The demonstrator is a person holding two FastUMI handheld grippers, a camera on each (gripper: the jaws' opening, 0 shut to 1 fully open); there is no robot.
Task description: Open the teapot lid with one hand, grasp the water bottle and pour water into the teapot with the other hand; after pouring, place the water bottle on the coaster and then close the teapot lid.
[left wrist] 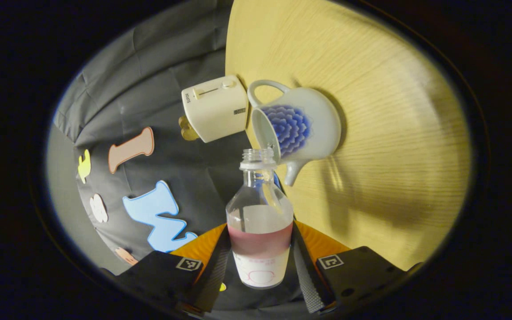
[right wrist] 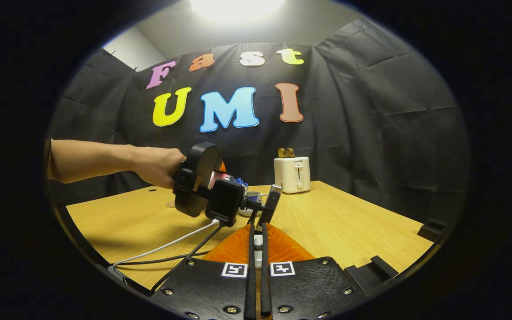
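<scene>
My left gripper [left wrist: 260,229] is shut on the clear water bottle [left wrist: 259,209], gripping its pink-and-white label. The bottle has no cap and holds some water. It is tipped over, with its mouth at the rim of the open white teapot [left wrist: 302,126], which has a blue flower pattern and stands on the wooden table [left wrist: 394,133]. I cannot make out a stream of water. In the right gripper view, a hand [right wrist: 158,166] holds that left gripper over the teapot [right wrist: 251,198]. My right gripper [right wrist: 258,227] is shut on a small white piece, the teapot lid [right wrist: 258,242]. A round coaster [right wrist: 170,204] lies at the far left of the table.
A white toaster [right wrist: 292,174] stands at the back of the table, just behind the teapot. White and black cables [right wrist: 171,244] trail from the left gripper across the near table. Black brackets [right wrist: 431,231] sit at the table's right edge.
</scene>
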